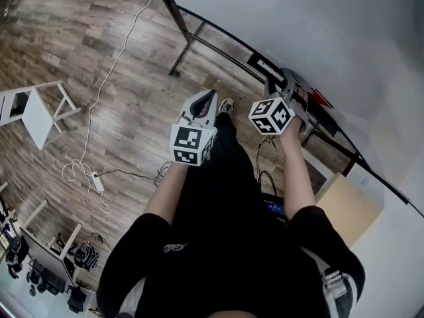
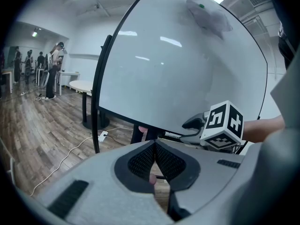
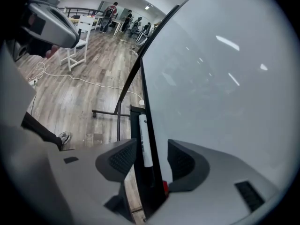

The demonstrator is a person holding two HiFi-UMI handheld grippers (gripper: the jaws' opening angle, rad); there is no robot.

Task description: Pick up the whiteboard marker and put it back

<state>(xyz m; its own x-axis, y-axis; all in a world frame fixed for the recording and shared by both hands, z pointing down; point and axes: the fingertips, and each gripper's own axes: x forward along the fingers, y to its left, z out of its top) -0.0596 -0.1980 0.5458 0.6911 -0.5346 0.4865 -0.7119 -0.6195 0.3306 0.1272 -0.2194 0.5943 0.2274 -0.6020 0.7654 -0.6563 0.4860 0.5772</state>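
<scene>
Now the whiteboard marker [image 3: 144, 142] lies lengthwise on the black ledge [image 3: 136, 125] along the bottom edge of the whiteboard [image 3: 220, 78], its white barrel running away from the camera and its dark end nearest. It sits in the gap between the jaws of the right gripper [image 3: 151, 154], which stand wide apart, one on each side. Neither pad touches it, so the marker rests on the ledge alone. A small red thing [image 3: 165, 187] shows on the ledge just past the marker's near end. The left gripper [image 2: 154, 150] is off to the side, away from the ledge, with its two ribbed pads pressed together and nothing between them. From the head view it is over the person's dark trousers [image 1: 225, 177]. Below the board is a wooden floor [image 3: 84, 97] with a white cable [image 3: 70, 76] trailing across it, and a white stool [image 1: 40, 114] stands well apart from the board.
</scene>
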